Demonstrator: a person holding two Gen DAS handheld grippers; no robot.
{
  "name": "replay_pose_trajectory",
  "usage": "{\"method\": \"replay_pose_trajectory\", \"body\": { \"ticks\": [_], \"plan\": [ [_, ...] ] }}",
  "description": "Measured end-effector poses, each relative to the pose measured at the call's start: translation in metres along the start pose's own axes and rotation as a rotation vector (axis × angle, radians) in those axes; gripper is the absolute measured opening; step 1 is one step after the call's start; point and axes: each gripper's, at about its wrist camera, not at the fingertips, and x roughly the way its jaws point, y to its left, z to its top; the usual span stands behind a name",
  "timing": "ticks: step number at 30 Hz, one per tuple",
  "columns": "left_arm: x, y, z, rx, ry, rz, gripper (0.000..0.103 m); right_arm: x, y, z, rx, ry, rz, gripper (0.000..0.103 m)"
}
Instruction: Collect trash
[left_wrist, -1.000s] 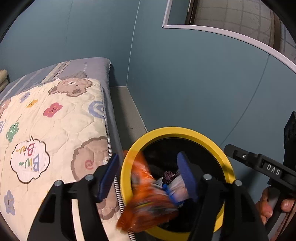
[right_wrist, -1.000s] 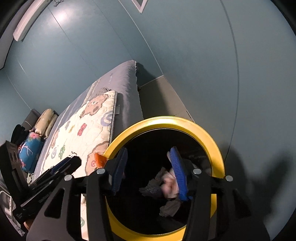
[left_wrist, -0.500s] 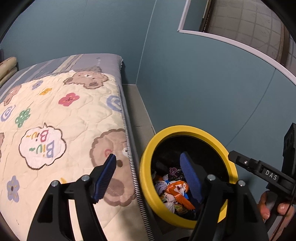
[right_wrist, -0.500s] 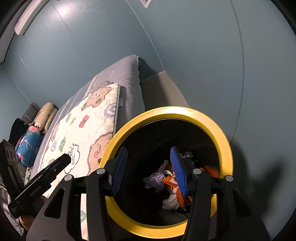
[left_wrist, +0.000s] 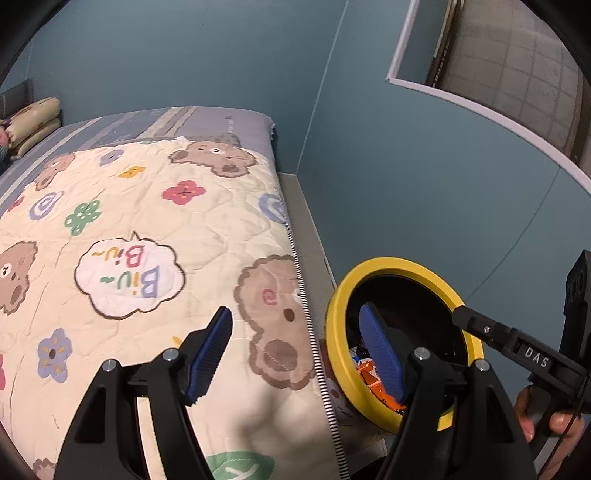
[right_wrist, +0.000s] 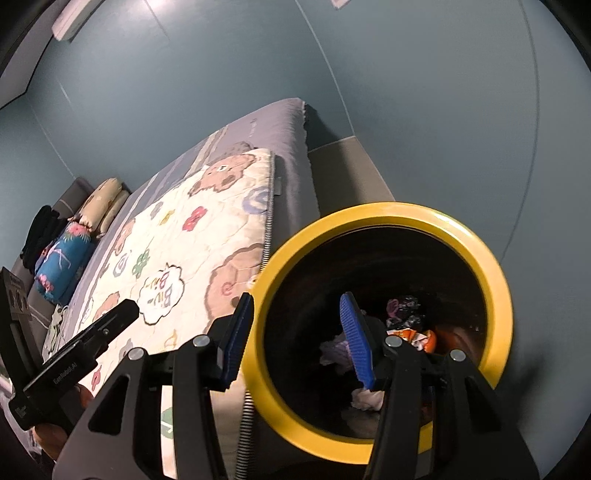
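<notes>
Yellow-rimmed bin (right_wrist: 495, 280) beside the bed (left_wrist: 155, 236), orange wrapper (right_wrist: 424, 338) and crumpled trash inside, left gripper (left_wrist: 295, 354) fingers spread and empty over the quilt edge, right gripper (right_wrist: 299, 339) fingers spread, empty.

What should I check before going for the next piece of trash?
1. Left tongs empty, jaws apart: ok.
2. Right tongs empty, jaws apart: ok.
3. Orange wrapper inside the yellow-rimmed bin: ok.
4. Bin upright beside the bed, opening unobstructed: ok.
5. Next trash piece located on the quilt: not ok, none visible there.
6. Room left in the bin: ok, trash lies low at the bottom.
</notes>
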Motion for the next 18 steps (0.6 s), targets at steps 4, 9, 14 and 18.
{"method": "replay_pose_trajectory", "body": {
  "ticks": [4,9,14,18],
  "plan": [
    [-0.016,0.013,0.0,-0.013,-0.024,0.018,0.068,0.0,0.017,-0.004,-0.029,0.01,0.017,0.047],
    [-0.034,0.031,-0.005,-0.038,-0.039,0.039,0.068,-0.001,0.043,-0.009,-0.067,0.017,0.045,0.047],
    [-0.051,0.051,-0.011,-0.062,-0.051,0.065,0.068,-0.003,0.069,-0.014,-0.104,0.019,0.07,0.047],
    [-0.064,0.068,-0.017,-0.078,-0.061,0.093,0.068,-0.003,0.093,-0.019,-0.132,0.028,0.096,0.047]
  ]
}}
